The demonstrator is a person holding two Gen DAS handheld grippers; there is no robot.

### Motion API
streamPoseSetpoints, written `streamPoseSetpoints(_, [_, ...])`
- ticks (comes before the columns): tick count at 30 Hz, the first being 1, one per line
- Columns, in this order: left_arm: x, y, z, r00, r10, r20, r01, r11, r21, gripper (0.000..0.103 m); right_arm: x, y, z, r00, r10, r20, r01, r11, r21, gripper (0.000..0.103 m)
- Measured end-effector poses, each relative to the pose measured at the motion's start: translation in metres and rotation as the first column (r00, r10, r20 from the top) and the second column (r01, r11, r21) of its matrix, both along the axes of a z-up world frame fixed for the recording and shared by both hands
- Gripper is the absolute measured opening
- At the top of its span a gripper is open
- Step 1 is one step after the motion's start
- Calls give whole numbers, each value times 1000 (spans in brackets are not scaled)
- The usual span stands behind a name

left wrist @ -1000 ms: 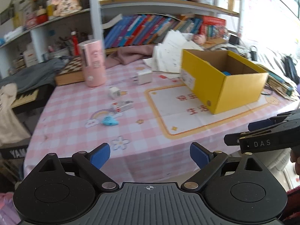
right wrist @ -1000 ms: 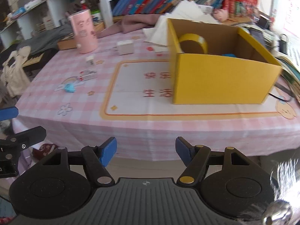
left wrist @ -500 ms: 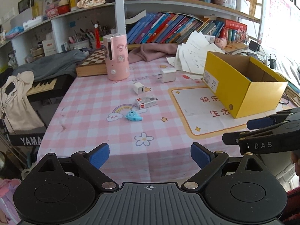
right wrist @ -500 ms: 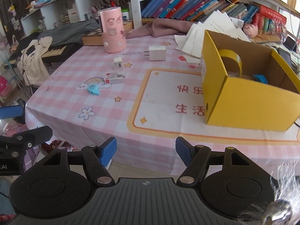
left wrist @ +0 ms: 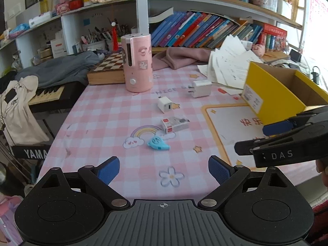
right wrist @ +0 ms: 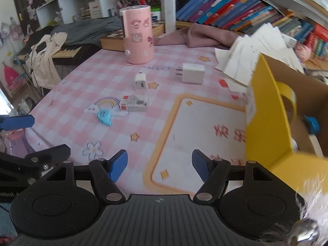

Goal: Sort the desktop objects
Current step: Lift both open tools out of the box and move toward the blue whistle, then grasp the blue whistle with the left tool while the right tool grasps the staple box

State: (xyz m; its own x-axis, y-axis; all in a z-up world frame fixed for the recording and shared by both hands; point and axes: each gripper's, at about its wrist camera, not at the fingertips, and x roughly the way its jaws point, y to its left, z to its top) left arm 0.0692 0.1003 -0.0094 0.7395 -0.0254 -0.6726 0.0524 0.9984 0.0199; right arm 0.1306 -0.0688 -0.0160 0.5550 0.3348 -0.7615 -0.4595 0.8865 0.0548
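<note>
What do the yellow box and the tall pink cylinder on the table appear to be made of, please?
Yellow box: probably cardboard, matte yellow outside, with plain brown inner walls and thin folded edges. Pink cylinder: likely smooth plastic, slightly glossy, with stickers and a small round knob; its material cannot be confirmed.

My table (left wrist: 98, 123) wears a pink checked cloth. Behind it a white shelf unit (left wrist: 141, 10) carries a row of leaning books (left wrist: 196, 30) just behind the table and ornaments on the board above them. Left of the table a keyboard (left wrist: 47, 94) sits lower, a cream bag (left wrist: 16, 110) draped over its near end. Right of the table, daylight glares white.
</note>
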Motion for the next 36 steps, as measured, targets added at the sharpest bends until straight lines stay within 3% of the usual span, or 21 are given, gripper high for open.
streamPoseSetpoints(10, [46, 0, -25, 998, 25, -54, -24, 1000, 9, 94, 66, 46, -17, 993, 105, -46, -104, 994, 31, 66])
streamPoseSetpoints(17, [63, 1, -34, 995, 45, -88, -43, 999, 26, 94, 101, 80, -36, 989, 122, -85, -119, 992, 43, 65])
streamPoseSetpoints(22, [71, -1, -39, 994, 42, -105, -38, 999, 39, 94, 120, 104, -51, 983, 157, -95, -158, 987, -8, 63])
streamPoseSetpoints(23, [73, -1, -40, 993, 42, -109, -38, 998, 40, 93, 122, 106, -54, 982, 159, -98, -162, 987, -24, 59])
streamPoseSetpoints(31, [91, -4, -50, 990, 30, -139, -25, 999, 38, 86, 136, 78, -56, 987, 127, -99, -131, 991, -35, 55])
streamPoseSetpoints(36, [103, -3, -60, 986, 6, -165, 0, 999, 36, 70, 142, 48, -55, 991, 63, -121, -69, 997, -41, 55])
